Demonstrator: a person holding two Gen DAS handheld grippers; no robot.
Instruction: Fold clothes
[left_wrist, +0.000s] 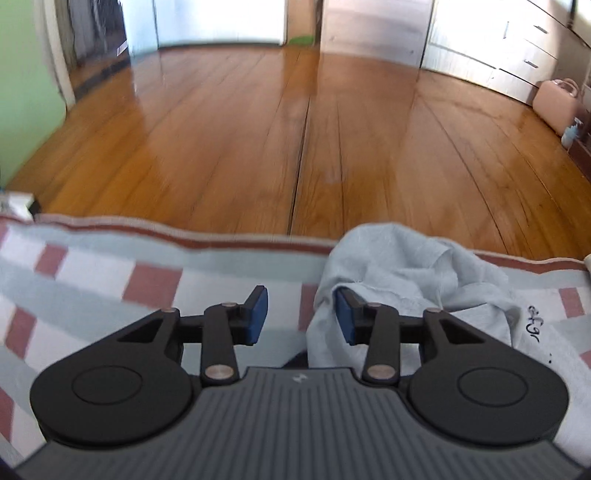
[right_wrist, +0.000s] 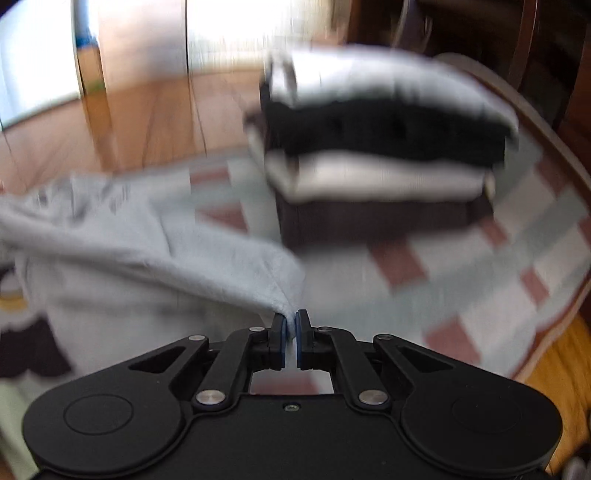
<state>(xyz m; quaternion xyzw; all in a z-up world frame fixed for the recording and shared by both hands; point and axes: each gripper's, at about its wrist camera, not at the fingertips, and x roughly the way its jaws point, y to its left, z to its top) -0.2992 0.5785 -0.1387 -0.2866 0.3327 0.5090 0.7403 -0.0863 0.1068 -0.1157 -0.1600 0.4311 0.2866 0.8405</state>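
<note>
A pale blue-grey garment (left_wrist: 399, 266) lies crumpled on a checked blanket (left_wrist: 110, 266) near the blanket's far edge. My left gripper (left_wrist: 301, 299) is open just above it. The cloth drapes past the right blue pad (left_wrist: 343, 314), and nothing is pinched between the pads. In the blurred right wrist view, my right gripper (right_wrist: 290, 321) is shut on a bunched corner of the same pale garment (right_wrist: 147, 236), which stretches away to the left. A stack of folded clothes (right_wrist: 380, 147), grey, black and cream, sits further back on the blanket (right_wrist: 480, 258).
Beyond the blanket's edge is a wooden plank floor (left_wrist: 295, 129). A pink case (left_wrist: 557, 101) and drawers (left_wrist: 517, 48) stand at the far right. Dark wooden furniture (right_wrist: 480, 29) rises behind the folded stack.
</note>
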